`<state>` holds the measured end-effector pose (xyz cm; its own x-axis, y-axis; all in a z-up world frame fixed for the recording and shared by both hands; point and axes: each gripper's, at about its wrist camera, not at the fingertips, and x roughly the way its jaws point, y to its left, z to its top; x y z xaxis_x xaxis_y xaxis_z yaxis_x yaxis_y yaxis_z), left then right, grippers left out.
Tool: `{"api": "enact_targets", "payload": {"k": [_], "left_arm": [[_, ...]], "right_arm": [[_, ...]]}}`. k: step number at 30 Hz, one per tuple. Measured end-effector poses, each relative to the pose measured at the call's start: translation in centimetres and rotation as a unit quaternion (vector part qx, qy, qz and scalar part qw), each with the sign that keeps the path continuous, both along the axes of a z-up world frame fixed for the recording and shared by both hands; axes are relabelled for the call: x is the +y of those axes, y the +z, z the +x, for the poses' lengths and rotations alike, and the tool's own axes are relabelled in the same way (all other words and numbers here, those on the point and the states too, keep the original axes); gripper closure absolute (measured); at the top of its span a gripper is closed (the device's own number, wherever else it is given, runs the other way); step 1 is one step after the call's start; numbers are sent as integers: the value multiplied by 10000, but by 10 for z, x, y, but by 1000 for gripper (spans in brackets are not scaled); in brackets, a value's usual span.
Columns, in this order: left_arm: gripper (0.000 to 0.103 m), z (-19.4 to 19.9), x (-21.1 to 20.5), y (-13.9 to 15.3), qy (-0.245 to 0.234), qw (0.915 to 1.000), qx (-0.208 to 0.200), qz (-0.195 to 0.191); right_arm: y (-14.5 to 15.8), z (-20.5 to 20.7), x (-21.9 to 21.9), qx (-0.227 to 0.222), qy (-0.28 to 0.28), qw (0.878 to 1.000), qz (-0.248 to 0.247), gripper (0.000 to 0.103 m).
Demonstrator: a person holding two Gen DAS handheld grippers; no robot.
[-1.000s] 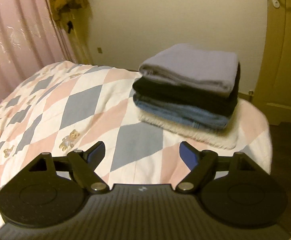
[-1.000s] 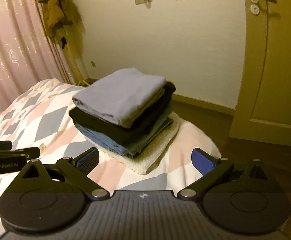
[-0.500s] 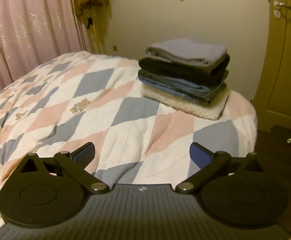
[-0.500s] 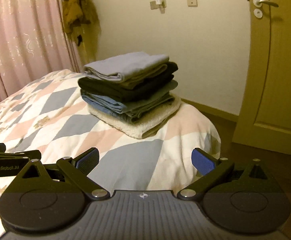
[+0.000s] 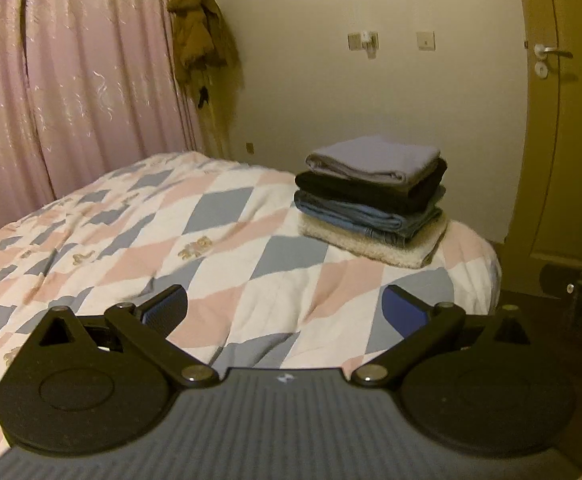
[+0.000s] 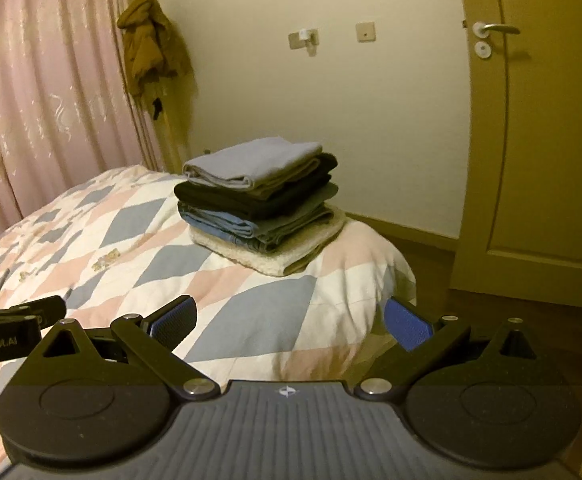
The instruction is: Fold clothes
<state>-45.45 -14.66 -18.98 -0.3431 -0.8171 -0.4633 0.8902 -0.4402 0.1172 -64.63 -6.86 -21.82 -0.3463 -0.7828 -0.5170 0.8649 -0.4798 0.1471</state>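
Bed (image 5: pixel 251 216) runs past frame edge; stack (image 5: pixel 375 196) garments unidentifiable.

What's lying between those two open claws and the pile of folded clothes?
Only bare quilt separates the left gripper from the clothes stack; the right wrist view shows likewise.

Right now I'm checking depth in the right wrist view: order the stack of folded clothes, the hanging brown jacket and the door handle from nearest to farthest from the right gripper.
1. Stack of folded clothes: on the bed corner, ahead of the right gripper.
2 and 3. Brown jacket, upper left by the curtain, and door handle, upper right: both beyond the bed, too close to call.
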Motion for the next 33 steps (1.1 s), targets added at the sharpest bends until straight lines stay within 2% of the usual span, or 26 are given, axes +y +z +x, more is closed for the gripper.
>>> {"api": "enact_targets", "payload": {"k": [7, 12, 17, 21, 33], "left_arm": [[0, 22, 21, 5, 265, 9990, 279, 218], [0, 33, 45, 11, 170, 9993, 340, 13], [0, 28, 64, 12, -10, 9993, 292, -222], [0, 17, 68, 8, -80, 9995, 235, -217], [0, -4, 57, -1, -166, 9994, 227, 178]], "right_arm": [[13, 11, 20, 153, -48, 9999, -52, 0], [14, 17, 36, 53, 33, 9999, -109, 0], [18, 23, 50, 80, 89, 9998, -185, 0], [18, 24, 59, 86, 111, 9997, -215, 0], [12, 6, 69, -36, -56, 9998, -180, 0]]}}
